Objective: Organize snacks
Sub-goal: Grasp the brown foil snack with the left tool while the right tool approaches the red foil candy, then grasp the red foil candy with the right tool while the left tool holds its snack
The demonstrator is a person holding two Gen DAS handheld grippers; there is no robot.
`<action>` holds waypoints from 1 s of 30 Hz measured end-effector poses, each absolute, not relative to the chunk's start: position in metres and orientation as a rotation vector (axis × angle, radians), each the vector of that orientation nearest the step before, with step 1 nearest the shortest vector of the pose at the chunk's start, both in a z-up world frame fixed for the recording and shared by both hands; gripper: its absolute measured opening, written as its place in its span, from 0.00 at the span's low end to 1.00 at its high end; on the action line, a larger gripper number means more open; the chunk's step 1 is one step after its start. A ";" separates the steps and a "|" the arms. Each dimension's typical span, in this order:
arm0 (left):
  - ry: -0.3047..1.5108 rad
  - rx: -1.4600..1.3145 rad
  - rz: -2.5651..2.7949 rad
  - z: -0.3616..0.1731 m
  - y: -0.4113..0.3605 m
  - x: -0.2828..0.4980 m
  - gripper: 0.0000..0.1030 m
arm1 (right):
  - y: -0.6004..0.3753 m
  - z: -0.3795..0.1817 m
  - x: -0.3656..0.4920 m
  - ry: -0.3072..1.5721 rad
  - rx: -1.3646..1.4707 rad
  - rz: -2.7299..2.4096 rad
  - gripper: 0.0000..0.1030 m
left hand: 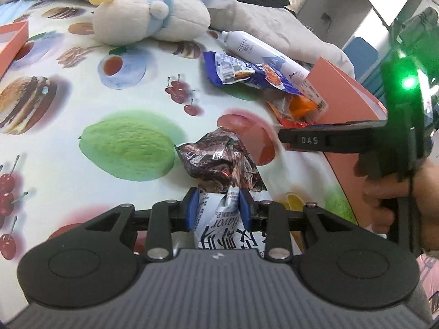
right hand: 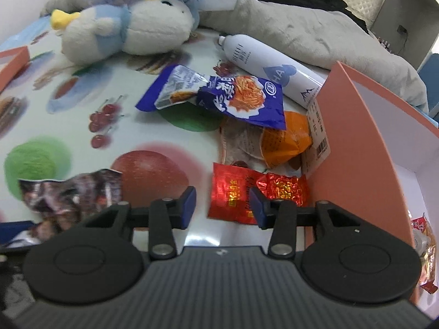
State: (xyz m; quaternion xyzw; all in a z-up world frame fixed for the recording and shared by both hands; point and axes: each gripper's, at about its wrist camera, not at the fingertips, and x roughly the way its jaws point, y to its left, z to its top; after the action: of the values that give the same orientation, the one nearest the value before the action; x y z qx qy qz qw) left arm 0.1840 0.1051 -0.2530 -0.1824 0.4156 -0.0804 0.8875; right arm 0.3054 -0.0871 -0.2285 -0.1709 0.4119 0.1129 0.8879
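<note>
Left gripper (left hand: 218,208) clamps dark snack pkt (left hand: 219,161); right gripper (right hand: 222,205) – spread over red pkt (right hand: 233,192).

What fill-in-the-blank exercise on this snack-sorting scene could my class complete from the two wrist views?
1. The left gripper is shut on the dark ____ packet.
2. The right gripper is ____ above the red packet.
3. The blue packet lies partly over an ____ one.
4. The white bottle lies beside the ____ box.

Missing words: snack; open; orange; pink
</note>
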 end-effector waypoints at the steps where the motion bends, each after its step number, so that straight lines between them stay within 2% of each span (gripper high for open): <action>1: 0.863 -0.379 -0.164 -0.253 0.105 0.184 0.35 | -0.087 -0.231 0.306 0.853 -0.368 0.229 0.42; 5: 0.859 -0.372 -0.156 -0.254 0.100 0.183 0.35 | -0.086 -0.240 0.306 0.844 -0.412 0.231 0.31; 7: 0.859 -0.378 -0.155 -0.254 0.099 0.184 0.35 | -0.086 -0.241 0.306 0.839 -0.424 0.233 0.30; 9: 0.859 -0.383 -0.154 -0.254 0.100 0.184 0.35 | -0.085 -0.241 0.305 0.842 -0.437 0.236 0.18; 12: 0.859 -0.388 -0.147 -0.254 0.099 0.187 0.35 | -0.085 -0.240 0.303 0.853 -0.441 0.258 0.10; 21: 0.859 -0.397 -0.117 -0.250 0.104 0.182 0.35 | -0.085 -0.230 0.276 0.870 -0.444 0.335 0.04; 30: 0.875 -0.369 -0.050 -0.240 0.107 0.172 0.35 | -0.081 -0.217 0.219 0.905 -0.410 0.460 0.03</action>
State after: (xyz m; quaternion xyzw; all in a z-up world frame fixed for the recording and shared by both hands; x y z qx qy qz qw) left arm 0.1717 0.1072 -0.2396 -0.1778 0.4210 -0.0241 0.8891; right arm 0.2194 -0.0806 -0.2167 -0.1951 0.4303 0.2188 0.8538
